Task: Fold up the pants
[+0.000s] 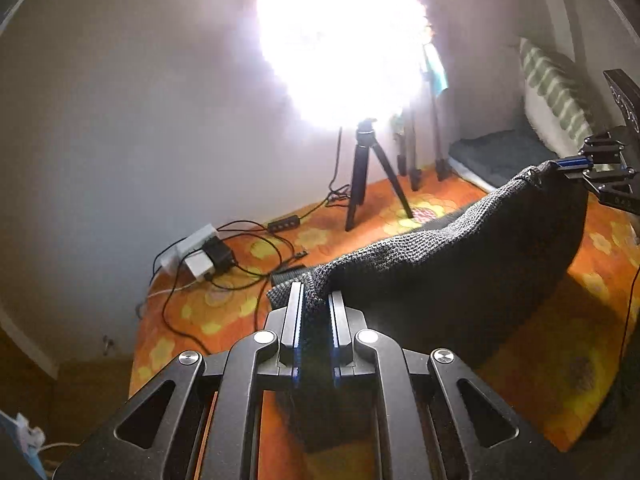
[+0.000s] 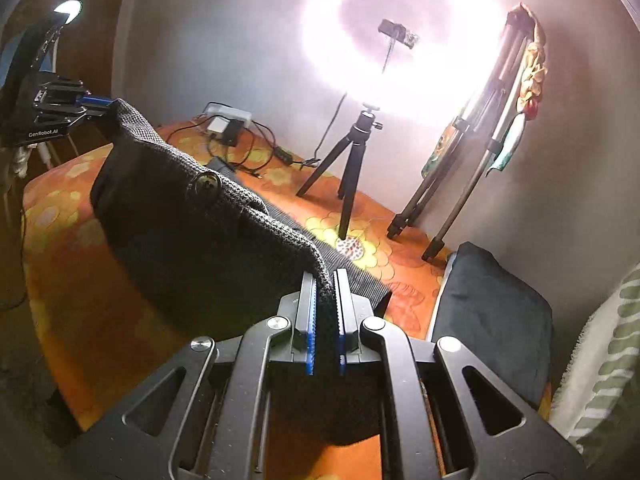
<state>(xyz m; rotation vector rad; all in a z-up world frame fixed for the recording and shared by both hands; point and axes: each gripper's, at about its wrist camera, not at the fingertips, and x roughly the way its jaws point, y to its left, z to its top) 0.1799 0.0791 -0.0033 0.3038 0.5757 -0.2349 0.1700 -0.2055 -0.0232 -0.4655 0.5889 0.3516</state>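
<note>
Dark grey knit pants hang stretched between my two grippers above an orange flowered bed cover. My left gripper is shut on one corner of the waistband, cloth pinched between its blue pads. The right gripper shows at the far right of that view, clamped on the other corner. In the right wrist view my right gripper is shut on the pants; a round button sits on the waistband. The left gripper grips the far corner at upper left. The lower pants hang out of sight.
A ring light on a black tripod glares at the back. Folded tripods lean on the wall. A power strip and tangled cables lie on the cover. A dark cushion and a green-striped pillow sit to the right.
</note>
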